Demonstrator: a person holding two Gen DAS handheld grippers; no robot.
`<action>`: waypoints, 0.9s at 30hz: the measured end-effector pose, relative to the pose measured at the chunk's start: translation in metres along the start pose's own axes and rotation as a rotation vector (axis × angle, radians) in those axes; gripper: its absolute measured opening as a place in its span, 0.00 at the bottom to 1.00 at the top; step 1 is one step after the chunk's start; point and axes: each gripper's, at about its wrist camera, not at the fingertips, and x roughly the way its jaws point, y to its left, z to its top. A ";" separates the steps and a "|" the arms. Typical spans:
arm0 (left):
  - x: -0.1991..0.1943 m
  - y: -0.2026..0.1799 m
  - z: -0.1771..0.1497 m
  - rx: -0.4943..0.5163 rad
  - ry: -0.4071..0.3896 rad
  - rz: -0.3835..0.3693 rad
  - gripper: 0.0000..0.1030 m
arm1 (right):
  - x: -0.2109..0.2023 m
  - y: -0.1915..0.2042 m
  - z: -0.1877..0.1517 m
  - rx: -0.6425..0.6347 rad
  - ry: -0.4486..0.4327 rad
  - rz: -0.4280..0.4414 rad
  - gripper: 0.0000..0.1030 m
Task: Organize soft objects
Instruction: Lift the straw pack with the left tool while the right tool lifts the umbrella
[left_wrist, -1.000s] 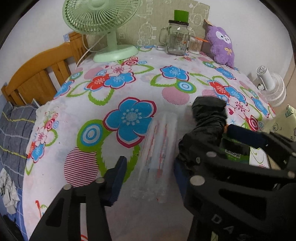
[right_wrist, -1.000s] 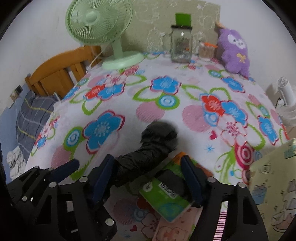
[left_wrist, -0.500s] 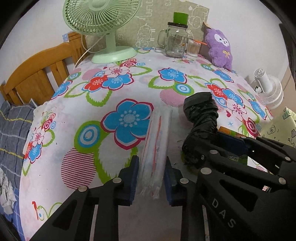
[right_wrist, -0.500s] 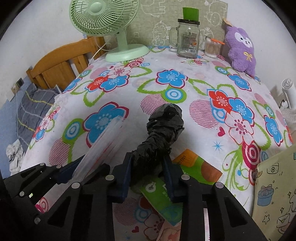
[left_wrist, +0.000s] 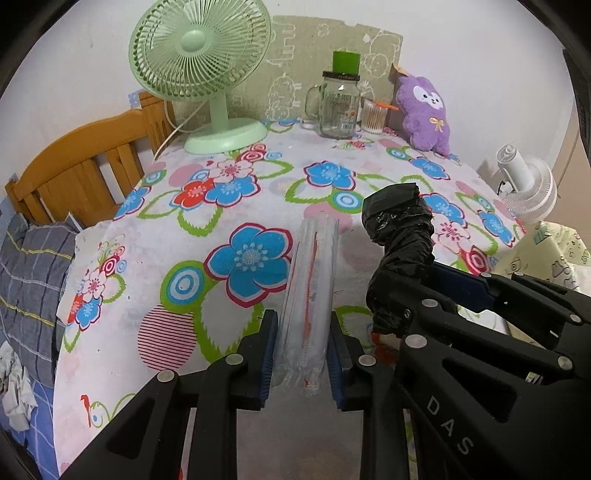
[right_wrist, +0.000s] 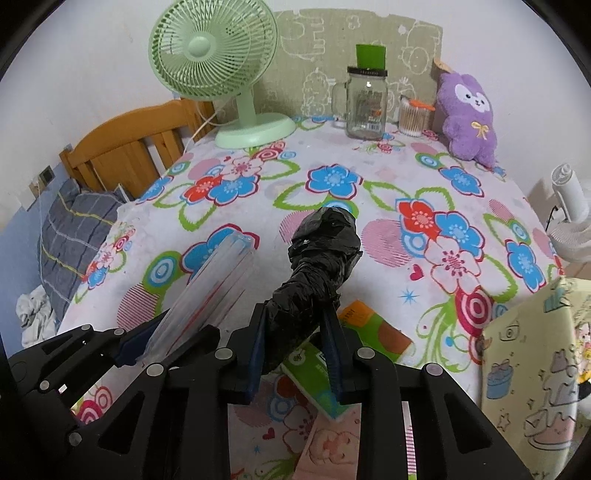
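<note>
My left gripper (left_wrist: 303, 322) is shut on a clear plastic roll with red lines (left_wrist: 314, 266), its blue pads pressing both sides near the roll's lower end. The roll points away from me, lifted off the flowered tablecloth (left_wrist: 221, 184). My right gripper (right_wrist: 294, 317) is shut on a crumpled black plastic bag roll (right_wrist: 321, 251), which sticks up and forward from the jaws. The two grippers sit side by side, so the black roll (left_wrist: 399, 229) also shows in the left wrist view and the clear roll (right_wrist: 218, 273) in the right wrist view.
At the table's back stand a green fan (left_wrist: 199, 48), a glass mug jar (left_wrist: 338, 107), a cotton swab tub (left_wrist: 371, 118) and a purple plush (left_wrist: 424, 110). A green packet (right_wrist: 369, 332) lies under the right gripper. A yellow patterned box (right_wrist: 528, 362) sits right, a wooden headboard (left_wrist: 81, 166) left.
Both grippers went from open to shut, the left on the clear roll and the right on the black roll. Both then rose, lifting the rolls off the cloth.
</note>
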 end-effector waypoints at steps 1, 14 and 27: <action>-0.002 -0.001 0.000 0.000 -0.003 0.000 0.23 | -0.004 -0.001 0.000 0.001 -0.005 -0.001 0.30; -0.039 -0.019 -0.002 0.014 -0.064 0.003 0.23 | -0.046 -0.008 -0.007 0.004 -0.069 -0.008 0.30; -0.073 -0.041 -0.005 0.036 -0.125 0.019 0.23 | -0.088 -0.018 -0.014 0.005 -0.125 -0.002 0.30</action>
